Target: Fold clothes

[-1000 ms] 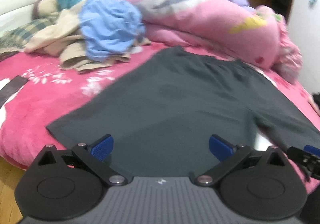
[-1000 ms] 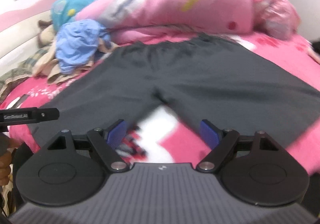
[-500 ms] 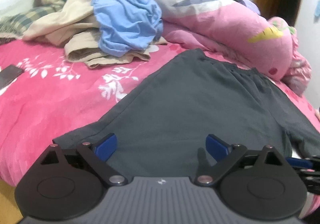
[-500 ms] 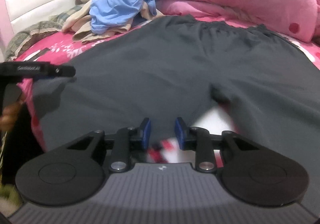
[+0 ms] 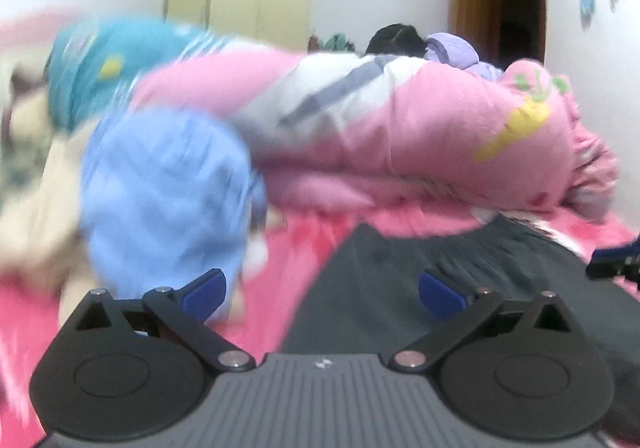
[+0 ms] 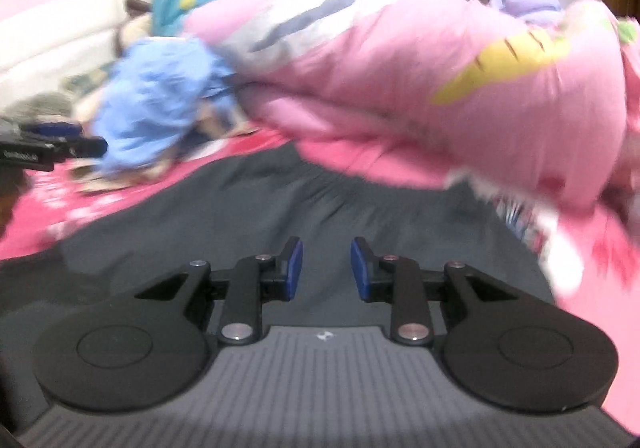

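Bed [image 6: 80, 207] first: pink sheet, big pink quilt [image 6: 440, 87] heaped along the far side, blue shirt [image 5: 168, 183] on a pile at far left. Dark shorts [image 6: 280, 207] lie flat on the sheet, waistband toward the quilt. We judge them spread, but the frames are blurred, so any fold is hard to rule out. Right gripper [image 6: 326, 268] sits directly over the cloth, fingers narrowed to a small gap with nothing between them. Left gripper [image 5: 322, 290] is spread wide, straddling the shorts' left edge. Right one is nearer the fabric's middle.
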The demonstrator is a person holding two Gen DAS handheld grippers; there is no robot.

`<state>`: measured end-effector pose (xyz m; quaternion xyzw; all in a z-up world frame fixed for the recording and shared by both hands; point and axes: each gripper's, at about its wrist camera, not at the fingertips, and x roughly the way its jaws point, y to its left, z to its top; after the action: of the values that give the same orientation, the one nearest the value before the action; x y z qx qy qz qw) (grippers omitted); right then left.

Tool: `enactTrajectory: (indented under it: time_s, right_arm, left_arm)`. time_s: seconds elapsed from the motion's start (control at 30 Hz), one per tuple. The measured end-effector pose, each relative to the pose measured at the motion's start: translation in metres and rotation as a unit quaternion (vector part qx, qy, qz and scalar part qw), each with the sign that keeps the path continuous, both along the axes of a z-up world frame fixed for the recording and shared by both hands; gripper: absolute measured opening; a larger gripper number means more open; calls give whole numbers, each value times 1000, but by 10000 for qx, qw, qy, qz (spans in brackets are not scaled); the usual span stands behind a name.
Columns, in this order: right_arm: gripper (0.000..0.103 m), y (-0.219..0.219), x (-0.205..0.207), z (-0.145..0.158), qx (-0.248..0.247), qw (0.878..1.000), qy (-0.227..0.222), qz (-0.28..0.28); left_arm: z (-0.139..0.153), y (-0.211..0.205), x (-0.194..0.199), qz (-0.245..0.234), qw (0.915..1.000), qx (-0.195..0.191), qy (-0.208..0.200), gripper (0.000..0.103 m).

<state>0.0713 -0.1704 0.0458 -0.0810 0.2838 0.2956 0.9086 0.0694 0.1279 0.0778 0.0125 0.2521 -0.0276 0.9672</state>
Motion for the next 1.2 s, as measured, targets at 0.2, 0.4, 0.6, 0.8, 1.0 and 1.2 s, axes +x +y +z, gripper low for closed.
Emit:
enactTrajectory:
  time_s: [0.2,0.4,0.6,0.8,1.0,1.2]
  right_arm:
    - [27,22,102,-17,-800,9939,-264,715]
    - [27,42,197,-35,-1514,9765,-435,1473]
    - [27,68,226,-46,-1596,9637,-238,2125]
    - [27,91,239,-56,-1804,9562,45,2306]
    - [8,99,236,-56,-1970,9528,-144,2306]
    - [7,92,236,-47,-1771,9588,66,2219]
  left_arm:
    - [-20,-41,132,-484,9972,249,517,102]
    - [-68,-55,187,-474,9942,379,886,100]
    - [-91,-39,201,-370,9939,322,984,100]
    - [-104,-23,207,-226,9929,248,1142,100]
    - [-110,-14,208,-193,9924,117,1213,100]
    - [-114,-15,207,-186,9922,127,1226,100]
